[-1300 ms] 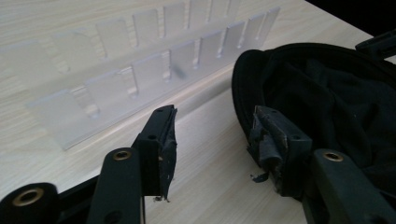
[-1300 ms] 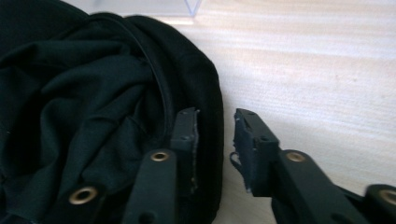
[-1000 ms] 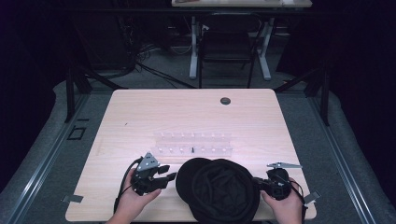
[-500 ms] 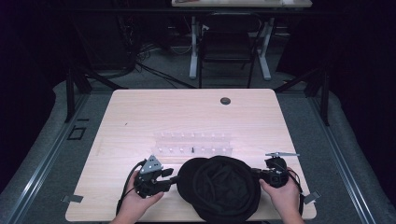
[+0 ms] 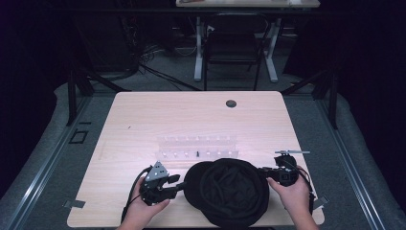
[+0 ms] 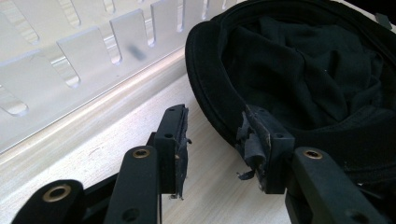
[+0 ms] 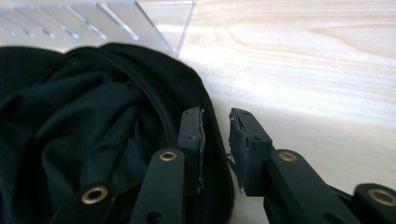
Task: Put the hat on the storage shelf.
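Left tool [image 6: 212, 140] stood open, one jaw against the rim of the black cap [image 5: 230, 190]. Right tool [image 7: 215, 140] was open too, straddling the cap's opposite rim. Cap lay crown-down at the worktop's [image 5: 143, 120] near edge. Clear acrylic rack [image 5: 196, 147] stood just behind; its contents were too small to identify.

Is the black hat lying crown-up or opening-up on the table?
Opening-up. In the left gripper view the black hat shows its rim with crumpled lining sunk inside; the right gripper view shows that hollow interior too.
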Demonstrator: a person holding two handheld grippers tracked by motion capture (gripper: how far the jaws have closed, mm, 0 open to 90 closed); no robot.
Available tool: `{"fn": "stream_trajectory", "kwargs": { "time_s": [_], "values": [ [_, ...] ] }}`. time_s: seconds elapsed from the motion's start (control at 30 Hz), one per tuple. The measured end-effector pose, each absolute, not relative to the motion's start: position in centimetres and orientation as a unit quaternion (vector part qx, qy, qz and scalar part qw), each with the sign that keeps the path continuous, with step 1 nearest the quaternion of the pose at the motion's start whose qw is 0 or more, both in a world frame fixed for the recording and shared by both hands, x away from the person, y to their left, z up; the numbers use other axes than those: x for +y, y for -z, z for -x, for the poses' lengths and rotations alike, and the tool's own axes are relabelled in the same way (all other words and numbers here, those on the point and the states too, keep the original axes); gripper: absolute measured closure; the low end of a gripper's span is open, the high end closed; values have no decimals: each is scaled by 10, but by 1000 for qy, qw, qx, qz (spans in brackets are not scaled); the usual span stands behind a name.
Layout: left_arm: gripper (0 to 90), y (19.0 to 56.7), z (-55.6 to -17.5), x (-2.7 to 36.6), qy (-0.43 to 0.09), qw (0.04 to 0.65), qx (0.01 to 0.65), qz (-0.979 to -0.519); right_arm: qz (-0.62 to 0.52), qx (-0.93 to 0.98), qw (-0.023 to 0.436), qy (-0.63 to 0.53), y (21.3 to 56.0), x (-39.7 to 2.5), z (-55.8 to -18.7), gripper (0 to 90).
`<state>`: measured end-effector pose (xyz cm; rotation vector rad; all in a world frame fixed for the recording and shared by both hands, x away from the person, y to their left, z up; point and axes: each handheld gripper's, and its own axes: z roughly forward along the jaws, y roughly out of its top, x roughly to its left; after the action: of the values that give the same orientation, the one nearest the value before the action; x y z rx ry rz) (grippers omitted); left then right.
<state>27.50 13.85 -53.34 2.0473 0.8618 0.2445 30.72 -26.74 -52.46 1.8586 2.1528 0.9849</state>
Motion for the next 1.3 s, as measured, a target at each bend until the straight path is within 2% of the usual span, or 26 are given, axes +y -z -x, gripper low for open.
{"fn": "stream_trajectory", "kwargs": {
  "time_s": [0.37, 0.8, 1.2, 1.3],
  "values": [
    [604, 534, -274, 139, -103, 437, 336, -828, -626, 739, 27, -247, 510, -269, -301, 726],
    [619, 536, -273, 139, -105, 440, 336, -826, -642, 737, -25, -210, 515, -268, -298, 732],
    [624, 537, -273, 139, -105, 438, 333, -829, -657, 722, -50, -211, 526, -270, -300, 741],
    [624, 538, -273, 139, -105, 440, 335, -826, -659, 722, -73, -200, 527, -272, -304, 749]
  ]
}}
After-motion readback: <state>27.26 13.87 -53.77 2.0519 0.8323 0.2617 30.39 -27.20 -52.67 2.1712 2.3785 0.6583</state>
